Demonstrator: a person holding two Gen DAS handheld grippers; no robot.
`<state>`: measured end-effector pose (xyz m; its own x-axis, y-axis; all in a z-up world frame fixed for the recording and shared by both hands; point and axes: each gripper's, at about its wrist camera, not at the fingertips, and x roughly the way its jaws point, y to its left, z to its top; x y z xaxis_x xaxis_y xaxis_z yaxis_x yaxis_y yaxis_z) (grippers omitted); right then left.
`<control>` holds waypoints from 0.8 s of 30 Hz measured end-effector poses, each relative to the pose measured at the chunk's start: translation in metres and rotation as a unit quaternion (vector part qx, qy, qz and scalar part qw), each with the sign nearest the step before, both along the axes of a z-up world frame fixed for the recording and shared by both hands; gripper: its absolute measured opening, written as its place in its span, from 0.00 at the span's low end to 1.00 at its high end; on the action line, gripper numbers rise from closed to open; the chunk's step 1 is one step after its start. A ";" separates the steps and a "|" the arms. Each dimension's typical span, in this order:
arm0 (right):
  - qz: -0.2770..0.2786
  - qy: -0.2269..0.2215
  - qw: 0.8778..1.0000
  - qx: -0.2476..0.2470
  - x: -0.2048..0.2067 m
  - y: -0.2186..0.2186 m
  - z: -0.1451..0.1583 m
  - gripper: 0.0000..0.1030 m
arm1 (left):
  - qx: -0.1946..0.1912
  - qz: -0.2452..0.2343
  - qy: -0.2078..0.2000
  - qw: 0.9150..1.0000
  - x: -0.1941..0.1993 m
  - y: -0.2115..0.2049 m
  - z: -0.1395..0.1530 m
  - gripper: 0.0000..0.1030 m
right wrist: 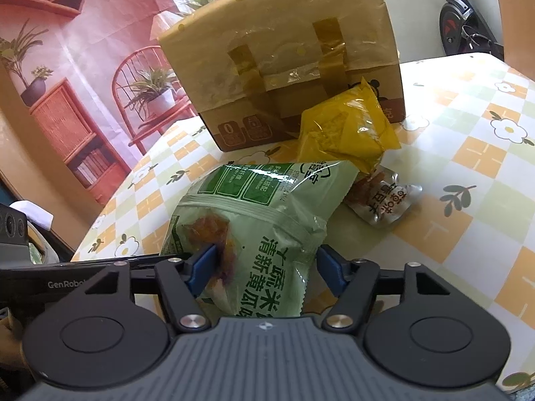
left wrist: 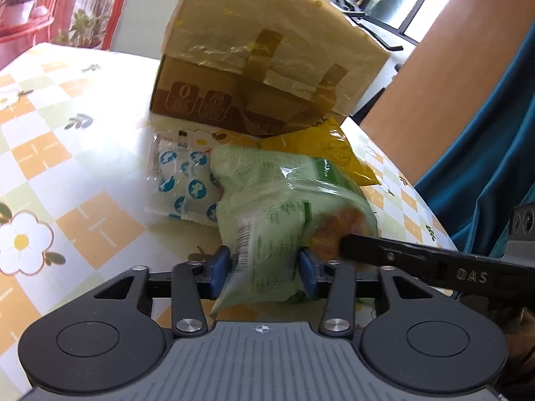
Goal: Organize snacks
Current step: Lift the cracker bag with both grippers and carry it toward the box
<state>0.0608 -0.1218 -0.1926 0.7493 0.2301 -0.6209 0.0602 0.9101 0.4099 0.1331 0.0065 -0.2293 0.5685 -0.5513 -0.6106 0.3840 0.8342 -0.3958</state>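
Note:
A green snack bag (left wrist: pixel 267 220) hangs over the table with a gripper at each end. My left gripper (left wrist: pixel 264 267) is shut on its barcode end, both blue pads pinching the film. My right gripper (right wrist: pixel 267 269) holds the other end of the green snack bag (right wrist: pixel 254 220): one pad dents the film by the orange filling, the other sits against the crimped edge. In the left wrist view a right finger (left wrist: pixel 384 250) touches the bag's far end. A yellow packet (right wrist: pixel 347 130) lies behind, against a taped cardboard box (right wrist: pixel 284 50).
White packets with blue dots (left wrist: pixel 187 180) lie left of the bag, and a silver and orange packet (right wrist: pixel 384 197) lies right of it. The flowered checked tablecloth (left wrist: pixel 67 167) ends in a rounded edge near blue fabric (left wrist: pixel 485 150). An exercise bike (right wrist: pixel 468 16) stands beyond the table.

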 end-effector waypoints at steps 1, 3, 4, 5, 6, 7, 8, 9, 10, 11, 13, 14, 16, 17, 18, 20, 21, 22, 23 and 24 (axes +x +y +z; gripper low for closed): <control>0.003 -0.006 1.000 0.001 -0.001 0.001 0.002 0.55 | 0.005 -0.002 -0.005 1.000 -0.001 -0.001 0.002 0.43; 0.006 -0.013 1.000 -0.009 -0.002 0.003 0.006 0.55 | 0.009 -0.002 -0.008 1.000 0.000 -0.001 0.005 0.43; 0.008 -0.015 1.000 -0.013 -0.002 0.004 0.008 0.55 | 0.007 -0.001 -0.008 1.000 0.000 -0.001 0.006 0.43; 0.008 -0.016 1.000 -0.014 -0.002 0.005 0.009 0.55 | 0.005 -0.001 -0.009 1.000 -0.001 0.000 0.007 0.43; 0.008 -0.018 1.000 -0.015 -0.003 0.006 0.010 0.55 | 0.005 -0.001 -0.010 1.000 -0.002 0.000 0.008 0.43; 0.009 -0.020 1.000 -0.016 -0.003 0.006 0.012 0.55 | 0.004 -0.001 -0.012 1.000 -0.002 0.000 0.009 0.43; 0.009 -0.022 1.000 -0.016 -0.004 0.007 0.013 0.55 | 0.005 -0.001 -0.015 1.000 -0.003 0.000 0.011 0.43; 0.008 -0.023 1.000 -0.016 -0.004 0.007 0.014 0.55 | 0.006 -0.002 -0.018 1.000 -0.004 0.000 0.014 0.43; 0.008 -0.025 1.000 -0.016 -0.005 0.007 0.015 0.55 | 0.007 -0.004 -0.021 1.000 -0.005 0.000 0.016 0.43; 0.007 -0.028 0.999 -0.016 -0.005 0.007 0.017 0.55 | 0.008 -0.006 -0.024 1.000 -0.005 -0.001 0.019 0.43; 0.008 -0.036 0.999 -0.020 -0.007 0.006 0.023 0.55 | 0.007 -0.011 -0.030 0.999 -0.005 -0.001 0.025 0.43; 0.008 -0.042 0.999 -0.022 -0.007 0.006 0.026 0.55 | 0.007 -0.012 -0.034 0.999 -0.005 -0.001 0.029 0.43; 0.008 -0.053 0.998 -0.024 -0.008 0.005 0.034 0.55 | 0.006 -0.015 -0.044 0.999 -0.005 -0.002 0.036 0.43; 0.009 -0.058 0.998 -0.025 -0.008 0.004 0.038 0.55 | 0.006 -0.016 -0.049 0.999 -0.005 -0.002 0.040 0.43; 0.009 -0.064 0.998 -0.026 -0.008 0.004 0.042 0.55 | 0.006 -0.016 -0.054 0.998 -0.005 -0.002 0.044 0.43; 0.009 -0.075 0.997 -0.026 -0.008 0.002 0.051 0.55 | 0.005 -0.015 -0.062 0.998 -0.005 -0.003 0.053 0.43; 0.009 -0.080 0.996 -0.027 -0.008 0.002 0.056 0.55 | 0.003 -0.014 -0.065 0.998 -0.004 -0.004 0.058 0.43; 0.009 -0.084 0.996 -0.027 -0.007 0.001 0.060 0.55 | 0.001 -0.013 -0.070 0.997 -0.004 -0.004 0.064 0.43; 0.010 -0.089 0.996 -0.028 -0.006 0.001 0.065 0.55 | -0.001 -0.011 -0.076 0.997 -0.004 -0.004 0.070 0.43; 0.011 -0.096 0.995 -0.029 -0.004 0.001 0.071 0.55 | -0.003 -0.010 -0.083 0.997 -0.003 -0.003 0.076 0.43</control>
